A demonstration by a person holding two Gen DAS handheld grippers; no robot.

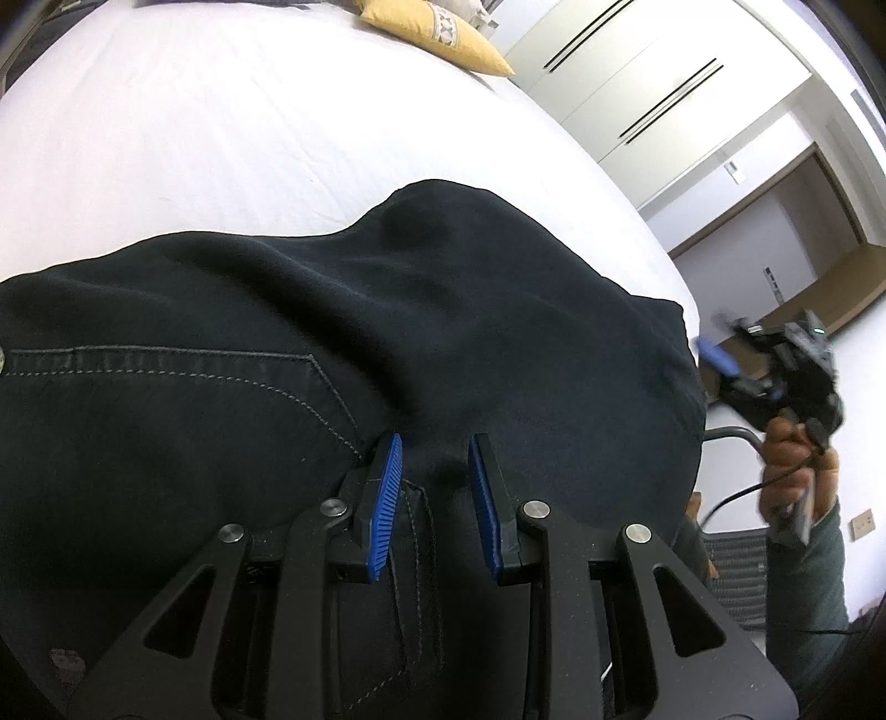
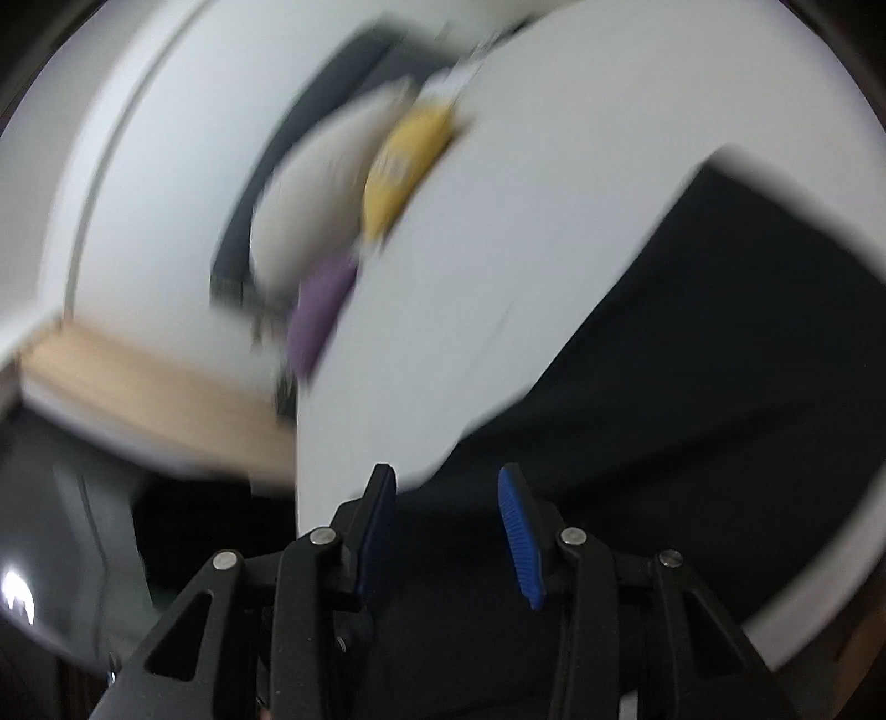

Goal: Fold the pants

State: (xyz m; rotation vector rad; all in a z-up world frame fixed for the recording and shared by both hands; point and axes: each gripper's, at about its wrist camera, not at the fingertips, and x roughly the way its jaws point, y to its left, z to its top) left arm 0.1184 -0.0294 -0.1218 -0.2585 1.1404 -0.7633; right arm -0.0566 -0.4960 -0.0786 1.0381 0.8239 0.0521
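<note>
While no writing reads, both tools [image 1: 434, 451] [image 2: 446, 482] gape over black pants [image 1: 332, 332].

The white bed [image 1: 232, 166] lies bare beyond the black pants [image 1: 387, 332], so from their far edge up to the yellow pillow [image 1: 443, 33] at the head my fingers can pass without meeting anything. To the right the pants reach almost the bed's edge, and beside this edge my right hand [image 1: 792, 465] with its gripper [image 1: 747, 365] is in the air, well apart from the cloth, with a cable hanging under it and a dark chair [image 1: 736, 570] low behind. The right wrist view is much blurred; there I see only white sheet left of the pants [image 2: 692, 415] and a purple pillow [image 2: 321, 315] near the yellow pillow [image 2: 404, 166].
</note>
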